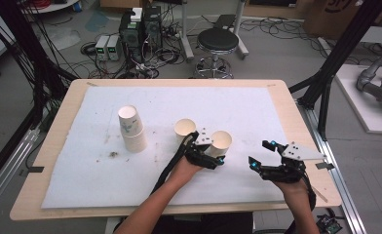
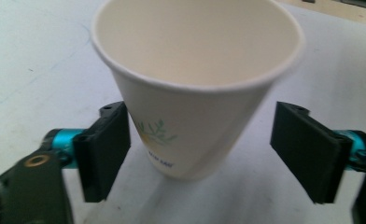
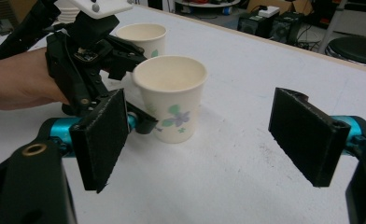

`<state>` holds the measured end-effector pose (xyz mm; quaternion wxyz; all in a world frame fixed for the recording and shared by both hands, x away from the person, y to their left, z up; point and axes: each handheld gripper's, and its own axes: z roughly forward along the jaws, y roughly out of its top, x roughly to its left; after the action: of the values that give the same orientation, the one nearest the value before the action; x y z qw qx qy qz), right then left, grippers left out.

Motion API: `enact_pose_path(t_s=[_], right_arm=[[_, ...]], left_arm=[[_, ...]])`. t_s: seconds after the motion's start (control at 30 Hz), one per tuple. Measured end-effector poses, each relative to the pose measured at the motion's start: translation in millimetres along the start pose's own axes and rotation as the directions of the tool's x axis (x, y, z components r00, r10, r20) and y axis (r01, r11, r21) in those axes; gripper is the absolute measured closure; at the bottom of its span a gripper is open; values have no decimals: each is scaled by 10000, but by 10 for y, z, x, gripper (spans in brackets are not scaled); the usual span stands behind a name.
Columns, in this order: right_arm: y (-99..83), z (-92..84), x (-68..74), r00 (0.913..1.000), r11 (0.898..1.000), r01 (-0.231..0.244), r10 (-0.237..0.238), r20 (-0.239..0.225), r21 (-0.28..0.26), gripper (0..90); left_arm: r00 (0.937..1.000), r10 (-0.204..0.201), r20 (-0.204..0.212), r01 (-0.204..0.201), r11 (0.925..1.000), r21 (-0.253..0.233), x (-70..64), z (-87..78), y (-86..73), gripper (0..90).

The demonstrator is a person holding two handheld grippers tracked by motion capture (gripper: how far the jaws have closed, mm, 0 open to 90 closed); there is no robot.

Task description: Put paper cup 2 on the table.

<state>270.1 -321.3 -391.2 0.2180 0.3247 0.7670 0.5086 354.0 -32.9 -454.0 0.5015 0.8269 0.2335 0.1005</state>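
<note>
Standing upright on the white mat of the tabletop (image 1: 276, 87), the paper cup (image 2: 195, 93) sits between the spread jaws of the left hand-held gripper (image 2: 218, 149); one pad lies at or just beside its printed wall, the other stands clear, so nothing is gripped. It looks light, thin-walled and easily crushed, and it would likely tip at a nudge. A gentle squeeze on the wall, below the stiffer rolled rim, seems the safest hold. A second cup (image 1: 184, 128) stands just beside this cup, to its left in the high view, and a stack of cups (image 1: 132, 129) stands well apart beyond that. On this cup's other side, the right hand-held gripper (image 1: 263, 153) hovers near it with jaws wide and empty.
</note>
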Motion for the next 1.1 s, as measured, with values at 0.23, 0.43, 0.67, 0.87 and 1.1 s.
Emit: enact_pose_path(t_s=[0.23,0.43,0.67,0.87,1.1], right_arm=[[-9,8,4,10000,10000,-24,24,16,55,203],[-11,29,20,10000,9999,-47,47,-17,127,203],[-18,47,43,10000,9997,60,-61,73,247,203],[-28,82,66,9997,9988,193,-201,162,451,203],[-24,132,95,9996,9974,275,-277,29,662,203]], left_arm=[[9995,316,99,-311,9980,-550,-6,-336,-82,192],[9988,468,110,-449,9899,-1347,-59,-742,-124,192],[9987,433,-281,-488,9696,-2398,18,-1313,-206,191],[9932,-124,-1155,-273,9415,-3358,207,-1846,-392,158],[9778,-997,-1845,130,9069,-4212,393,-2243,-551,158]])
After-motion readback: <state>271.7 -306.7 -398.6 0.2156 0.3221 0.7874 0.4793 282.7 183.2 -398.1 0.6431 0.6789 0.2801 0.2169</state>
